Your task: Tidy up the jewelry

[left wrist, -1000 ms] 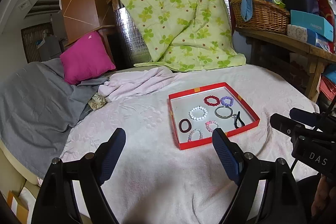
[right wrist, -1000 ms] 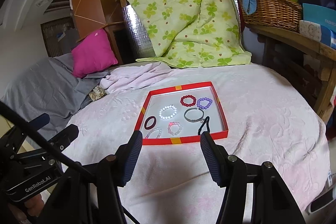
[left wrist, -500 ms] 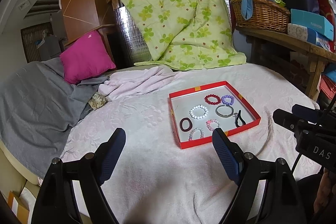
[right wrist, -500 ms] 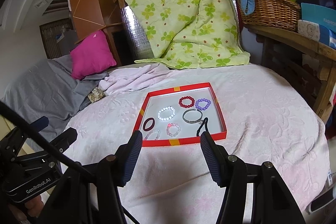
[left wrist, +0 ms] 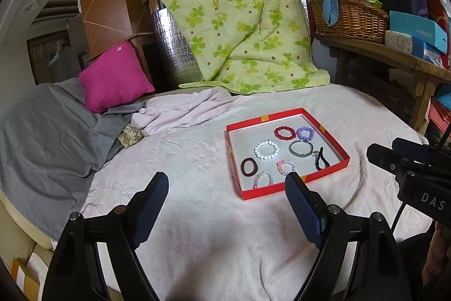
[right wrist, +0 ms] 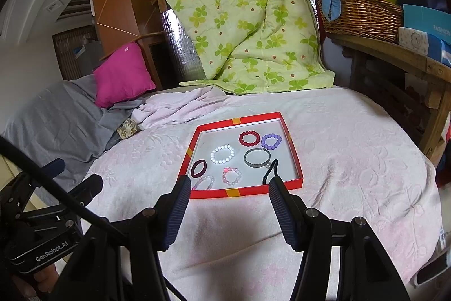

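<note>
A shallow red tray (left wrist: 332,135) with a pale floor and small orange tape patches on its rim lies flat on a bed covered by a pale pink blanket (left wrist: 197,216). The tray serves as the landmark.

Inside it, seven pieces of jewelry lie flat and apart from each other:
- At the far side, a red bead bracelet (left wrist: 284,133) sits just beside a purple bead bracelet (left wrist: 305,133).
- In the middle are a white bead bracelet (left wrist: 266,149) and a grey metal bangle (left wrist: 301,149).
- Near the front rim are a dark maroon ring-shaped band (left wrist: 249,166), a pale clear-pink bead bracelet (left wrist: 263,179) and a pink bead bracelet (left wrist: 286,167).
- A black looped cord (left wrist: 320,159) lies by the tray's right wall.

The left gripper (left wrist: 227,186) hovers over the blanket in front of the tray's left corner, spread wide and holding nothing. The right gripper (right wrist: 228,189) hovers in front of the tray's front rim, also spread wide and empty.

Behind the tray, a green clover-print quilt (left wrist: 236,19) is draped upright. Off to the tray's left lie a magenta pillow (left wrist: 114,75) and a grey blanket (left wrist: 42,137).
</note>
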Available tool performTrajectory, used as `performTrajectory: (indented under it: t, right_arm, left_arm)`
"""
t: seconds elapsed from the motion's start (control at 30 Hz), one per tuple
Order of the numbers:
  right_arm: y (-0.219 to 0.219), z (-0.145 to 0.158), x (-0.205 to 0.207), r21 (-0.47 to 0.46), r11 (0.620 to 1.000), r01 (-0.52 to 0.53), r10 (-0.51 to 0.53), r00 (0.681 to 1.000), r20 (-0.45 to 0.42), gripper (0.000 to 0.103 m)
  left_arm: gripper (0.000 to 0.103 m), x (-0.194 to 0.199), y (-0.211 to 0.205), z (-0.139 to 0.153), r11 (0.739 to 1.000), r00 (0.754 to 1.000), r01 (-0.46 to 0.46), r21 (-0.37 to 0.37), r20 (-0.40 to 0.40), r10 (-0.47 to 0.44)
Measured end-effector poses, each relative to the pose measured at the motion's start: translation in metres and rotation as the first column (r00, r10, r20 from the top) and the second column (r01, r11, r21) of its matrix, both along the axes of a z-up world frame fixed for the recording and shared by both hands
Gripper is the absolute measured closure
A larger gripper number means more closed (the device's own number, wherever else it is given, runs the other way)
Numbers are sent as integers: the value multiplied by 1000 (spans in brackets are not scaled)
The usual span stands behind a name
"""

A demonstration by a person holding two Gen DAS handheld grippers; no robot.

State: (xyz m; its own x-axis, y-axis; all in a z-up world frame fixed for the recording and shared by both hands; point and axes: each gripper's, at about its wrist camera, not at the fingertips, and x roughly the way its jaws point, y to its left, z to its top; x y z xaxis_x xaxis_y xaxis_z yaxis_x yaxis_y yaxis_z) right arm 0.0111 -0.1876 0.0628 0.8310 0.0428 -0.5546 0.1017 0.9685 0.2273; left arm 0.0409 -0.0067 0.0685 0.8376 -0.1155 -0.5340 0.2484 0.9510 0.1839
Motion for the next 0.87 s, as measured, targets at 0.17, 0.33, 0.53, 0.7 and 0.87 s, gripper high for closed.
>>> performTrajectory:
  t: [0.17,0.33,0.53,0.7,0.87]
  right_arm:
    - [-2,-2,1,3,1000,0,0,1000,-3,41]
    - [-4,-5,3,6,1000,1,-1,1000,-8,41]
    - [-4,-6,4,6,1000,4,-4,1000,-10,41]
    - [-4,-8,6,3,1000,3,-3,1000,-13,41]
    - [-14,-14,17,-6,1000,8,-8,1000,-19,41]
  left_arm:
    - [18,1,0,-1,1000,1000,0,3,-4,1]
    - [18,3,-1,-4,1000,1000,0,5,-10,0]
    - [18,5,-2,-5,1000,1000,1,6,-14,-1]
    - [18,9,-2,-8,1000,1000,2,4,-16,-2]
    - [18,19,-1,-20,999,999,29,-20,-25,-29]
